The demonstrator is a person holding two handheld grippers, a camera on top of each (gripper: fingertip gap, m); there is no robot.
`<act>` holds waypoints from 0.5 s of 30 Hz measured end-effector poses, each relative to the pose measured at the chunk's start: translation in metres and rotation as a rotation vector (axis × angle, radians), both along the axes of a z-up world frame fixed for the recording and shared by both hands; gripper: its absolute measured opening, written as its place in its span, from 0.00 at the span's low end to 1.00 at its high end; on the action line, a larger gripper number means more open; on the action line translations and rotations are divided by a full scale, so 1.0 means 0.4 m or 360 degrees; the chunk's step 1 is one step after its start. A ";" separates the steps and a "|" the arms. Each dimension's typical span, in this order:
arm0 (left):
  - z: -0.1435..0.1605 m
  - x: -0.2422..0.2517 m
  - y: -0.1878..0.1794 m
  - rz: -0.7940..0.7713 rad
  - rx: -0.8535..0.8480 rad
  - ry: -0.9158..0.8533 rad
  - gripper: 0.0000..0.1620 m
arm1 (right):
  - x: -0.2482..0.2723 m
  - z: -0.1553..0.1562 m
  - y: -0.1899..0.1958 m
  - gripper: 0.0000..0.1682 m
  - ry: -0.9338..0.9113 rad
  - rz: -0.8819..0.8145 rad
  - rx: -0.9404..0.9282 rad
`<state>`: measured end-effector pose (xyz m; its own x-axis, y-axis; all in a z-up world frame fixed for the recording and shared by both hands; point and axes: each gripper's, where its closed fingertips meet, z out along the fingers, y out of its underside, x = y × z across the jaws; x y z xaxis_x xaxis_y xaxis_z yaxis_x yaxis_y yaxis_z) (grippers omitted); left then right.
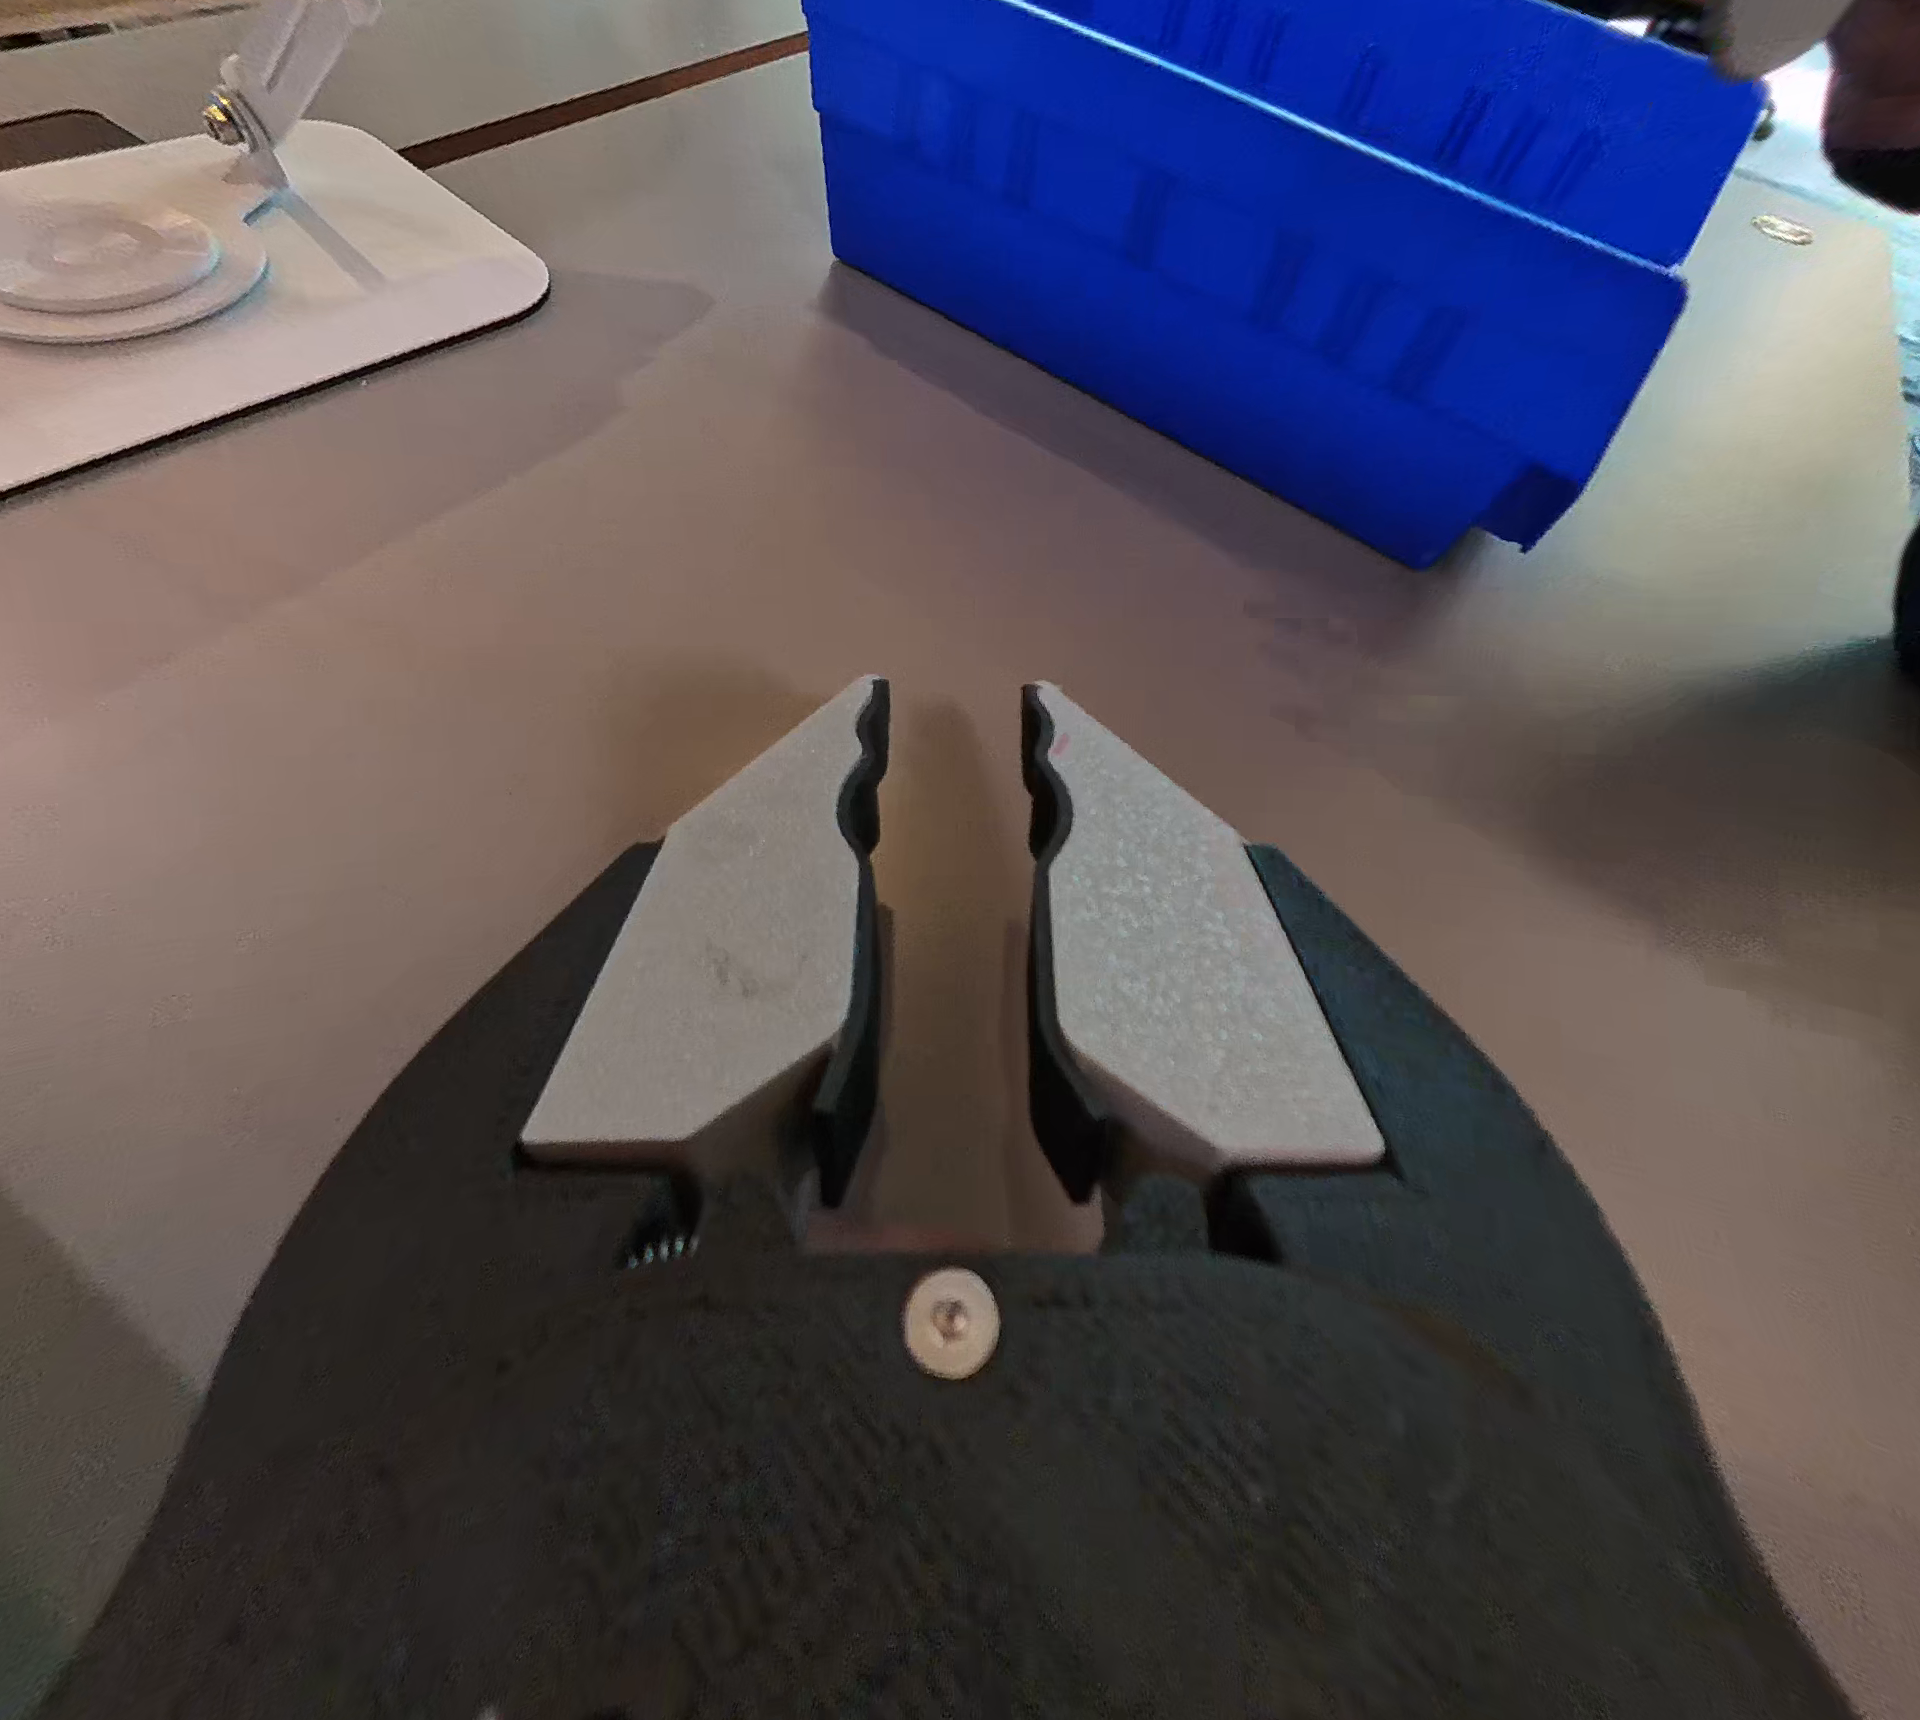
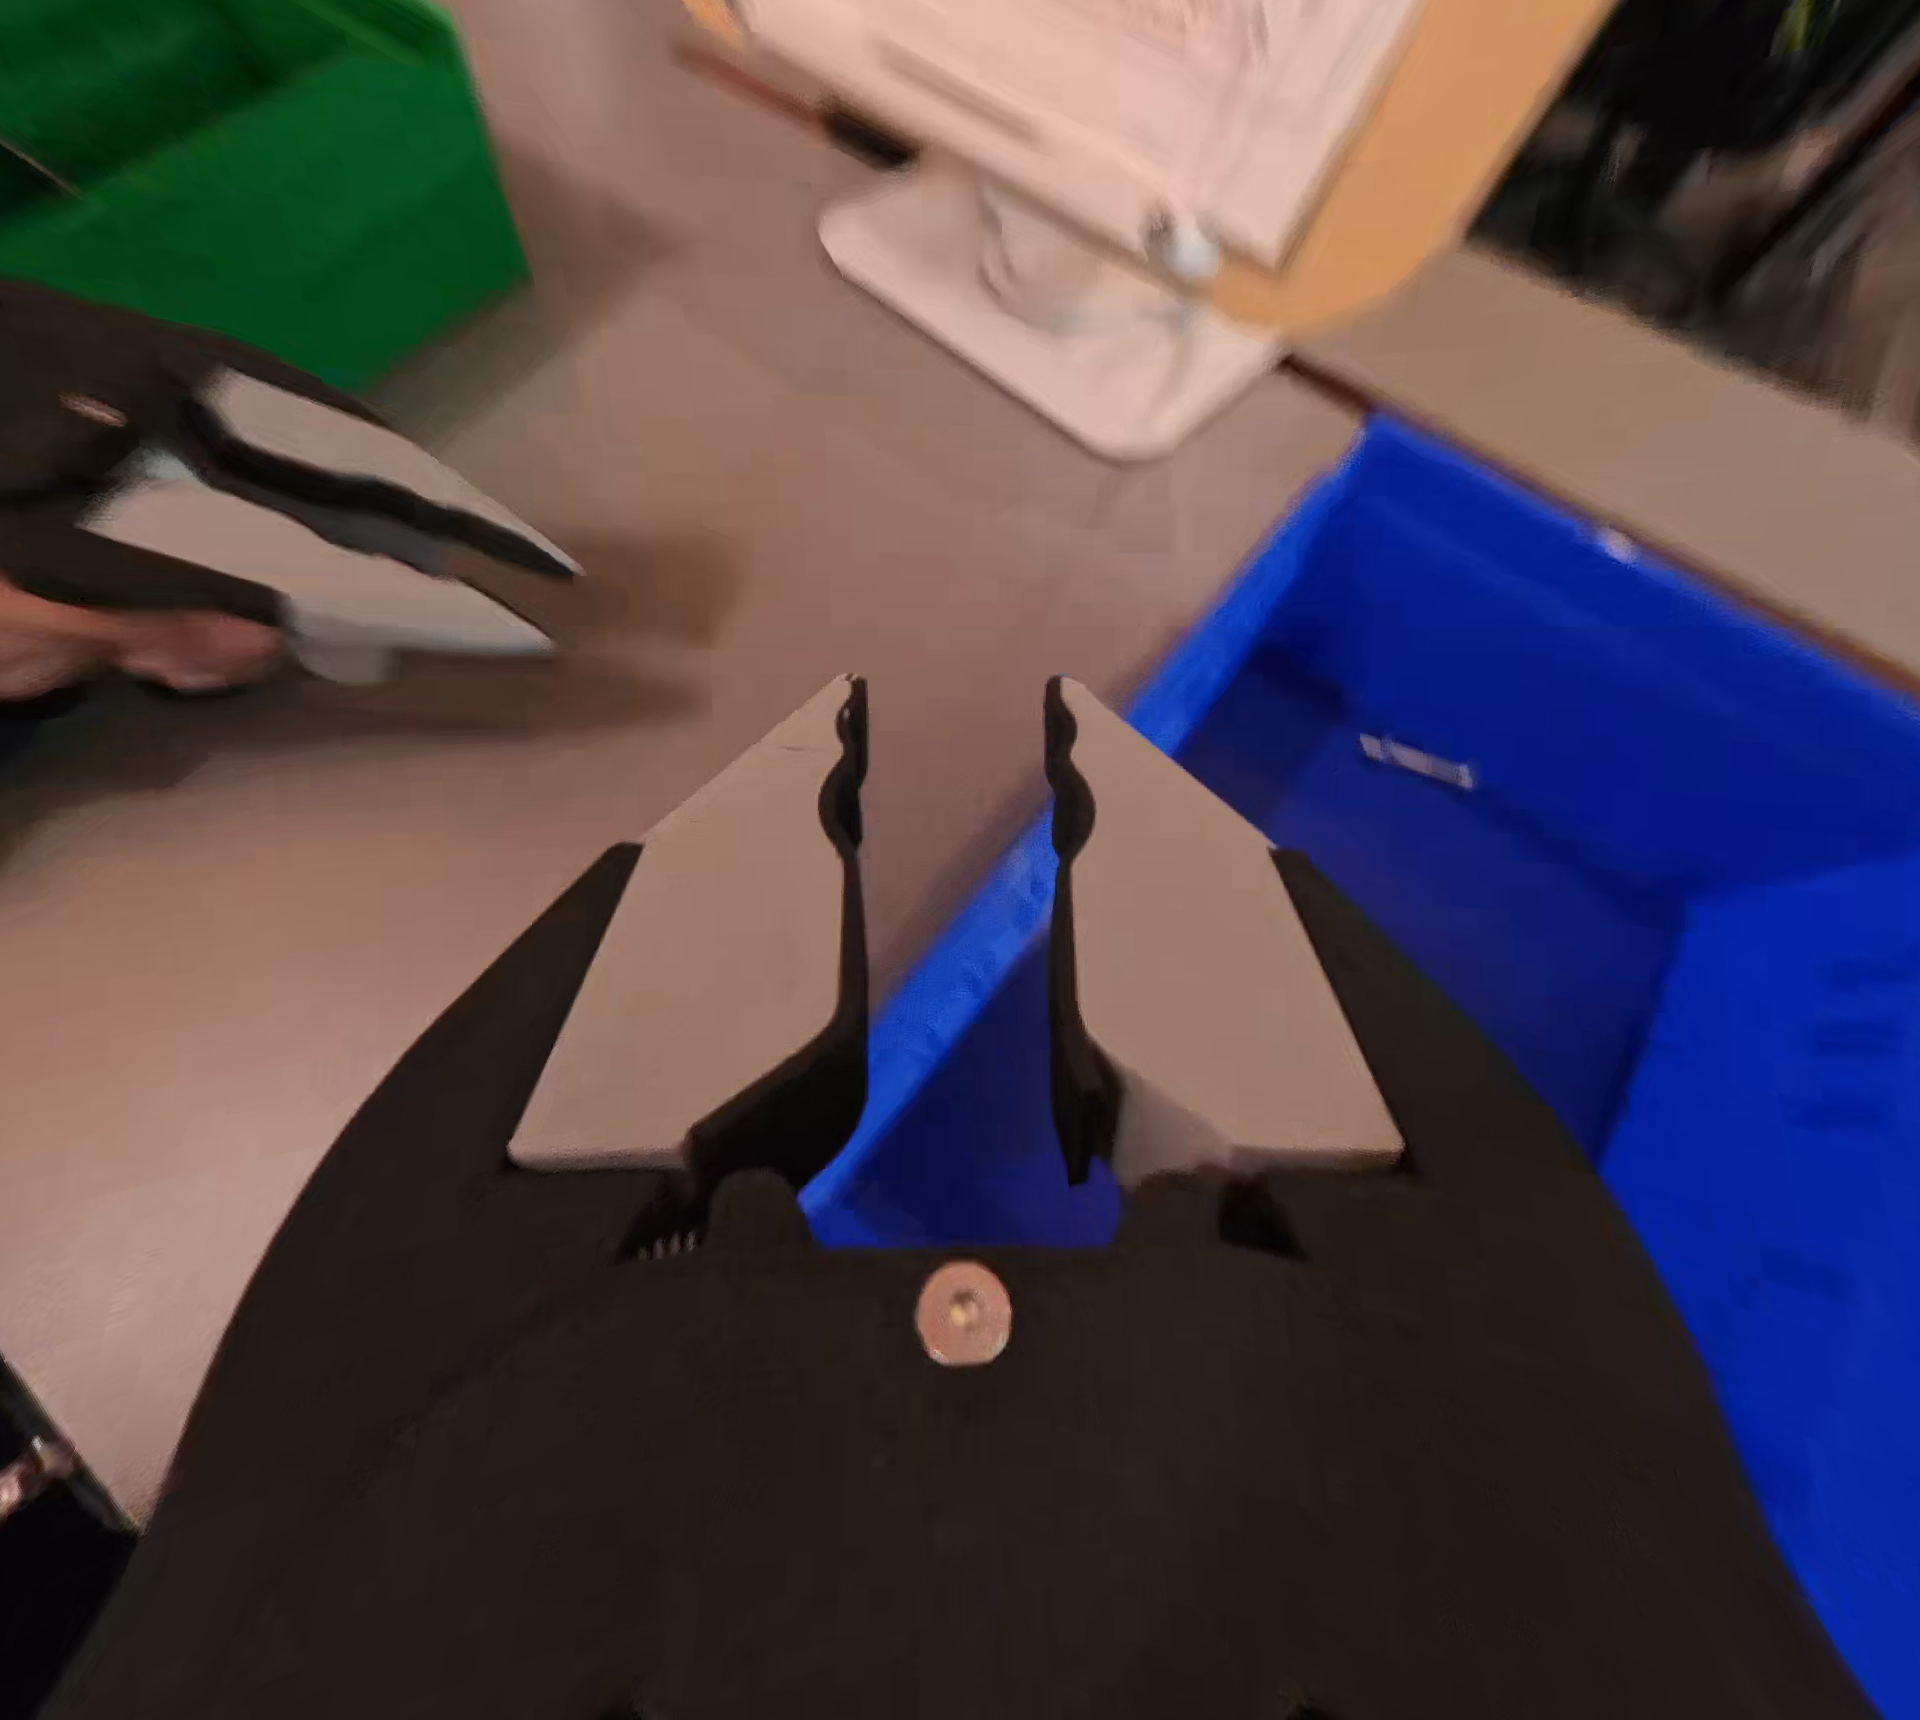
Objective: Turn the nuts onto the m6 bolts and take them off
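Both grippers empty, fingers apart on each. Left gripper (image 1: 954, 704) low over the bare desk (image 1: 623, 631), pointed toward the blue bin (image 1: 1247, 299) ahead and to its right. Right gripper (image 2: 951, 699) above the near rim of that bin, angled down across the wall into it. One small silvery piece (image 2: 1415, 761) on the bin floor, likely a bolt, though too blurred to tell bolt from nut. No other hardware clearly visible; green bin (image 2: 260, 195) beyond the left gripper, contents not readable. White stand (image 2: 1049, 320) with a board behind, well clear of the work.

Probably the opening step: fetch a bolt from the blue bin. To do it well:

- Slow down first; heavy blur in the right view suggests a fast sweep, poor for a small target.
- Clear the bin wall before descending, then drop straight over the piece.
- Line the fingers across the shank, not along it, so the part seats in the notches near the tips.
- Close gently, lift, check for slippage.
- Keep the left gripper off the bin's side, ready to take a nut, fingers wide enough for its flats.

Risk: piece skidding along the smooth plastic floor into a corner.
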<state>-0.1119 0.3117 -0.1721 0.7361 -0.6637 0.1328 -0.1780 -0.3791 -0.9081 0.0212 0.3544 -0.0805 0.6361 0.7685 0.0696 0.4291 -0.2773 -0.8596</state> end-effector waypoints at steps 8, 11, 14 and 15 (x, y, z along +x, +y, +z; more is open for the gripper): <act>-0.010 0.025 -0.022 -0.0077 0.0014 0.0072 0.17 | -0.272 0.057 -0.194 0.20 0.0331 0.0578 0.0264; 0.021 0.047 -0.064 -0.0103 0.0031 -0.0018 0.18 | -0.329 -0.015 -0.210 0.19 0.0362 0.0681 0.0183; 0.072 0.056 -0.148 -0.0134 0.0092 -0.0034 0.19 | -0.342 -0.089 -0.213 0.23 0.0211 0.0708 0.0061; 0.096 0.039 -0.176 -0.0109 0.0115 -0.0019 0.18 | -0.341 -0.089 -0.211 0.23 0.0207 0.0697 0.0088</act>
<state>-0.0962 0.2414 -0.1336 0.6872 -0.7207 0.0913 -0.1901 -0.2997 -0.9349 -0.1153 0.2700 -0.1161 0.2586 0.9642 0.0593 0.3834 -0.0461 -0.9224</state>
